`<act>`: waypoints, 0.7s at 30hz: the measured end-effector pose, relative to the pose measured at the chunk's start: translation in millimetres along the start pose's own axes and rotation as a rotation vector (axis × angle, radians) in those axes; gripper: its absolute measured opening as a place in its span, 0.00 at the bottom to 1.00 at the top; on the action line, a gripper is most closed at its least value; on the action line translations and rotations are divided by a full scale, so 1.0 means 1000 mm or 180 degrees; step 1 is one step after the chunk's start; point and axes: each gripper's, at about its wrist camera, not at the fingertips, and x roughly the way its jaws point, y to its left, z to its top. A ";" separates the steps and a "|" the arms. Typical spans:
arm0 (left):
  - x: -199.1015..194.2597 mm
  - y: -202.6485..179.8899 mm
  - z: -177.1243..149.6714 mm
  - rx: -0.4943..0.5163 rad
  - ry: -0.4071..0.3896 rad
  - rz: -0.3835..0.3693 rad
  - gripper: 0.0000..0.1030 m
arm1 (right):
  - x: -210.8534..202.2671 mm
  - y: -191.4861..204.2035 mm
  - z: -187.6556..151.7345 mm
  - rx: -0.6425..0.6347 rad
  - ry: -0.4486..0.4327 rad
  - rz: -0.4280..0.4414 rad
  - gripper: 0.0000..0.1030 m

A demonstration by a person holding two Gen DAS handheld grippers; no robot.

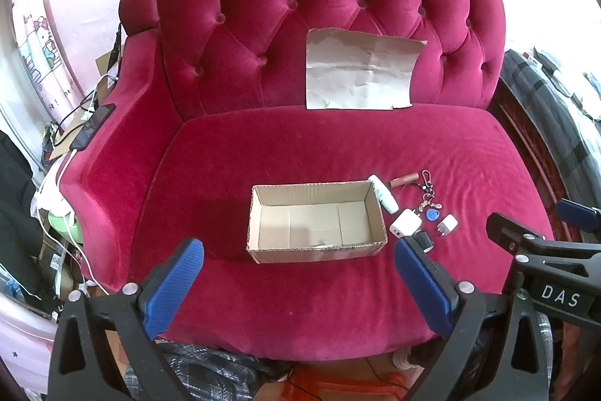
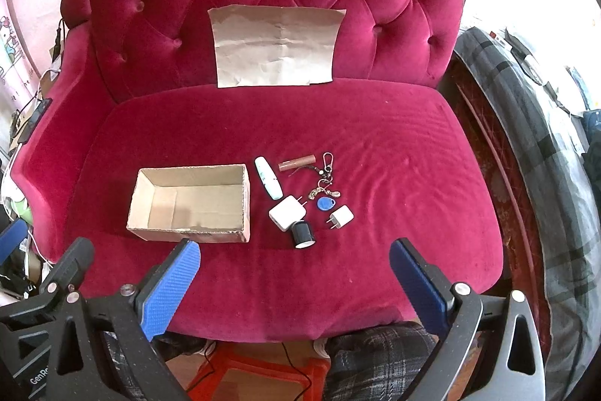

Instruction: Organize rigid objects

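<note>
An empty open cardboard box (image 1: 316, 222) (image 2: 192, 203) sits on the red sofa seat (image 1: 300, 145) (image 2: 394, 156). Right of it lie a white-and-mint stick (image 2: 268, 177), a brown tube (image 2: 296, 162), a key ring with a blue fob (image 2: 325, 188), a large white charger (image 2: 287, 212), a small white charger (image 2: 341, 216) and a black cylinder (image 2: 302, 233). My left gripper (image 1: 296, 250) is open and empty, in front of the box. My right gripper (image 2: 295, 250) is open and empty, in front of the small items.
A creased sheet of brown paper (image 1: 360, 70) (image 2: 276, 46) leans on the sofa back. A phone (image 1: 94, 128) with cables lies on the left armrest. A red stool (image 2: 259, 371) stands below the seat's front edge. A dark plaid bed (image 2: 544, 138) is at the right.
</note>
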 end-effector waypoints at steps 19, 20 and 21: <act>-0.001 0.002 0.000 -0.0040 -0.0044 0.0036 1.00 | -0.002 -0.003 -0.002 0.0013 -0.0060 -0.0007 1.00; -0.001 0.002 -0.001 -0.0038 -0.0045 0.0036 1.00 | -0.003 -0.003 -0.001 0.0010 -0.0061 -0.0008 1.00; -0.002 0.002 -0.001 -0.0044 -0.0052 0.0037 1.00 | -0.003 -0.003 -0.001 0.0010 -0.0063 -0.0009 1.00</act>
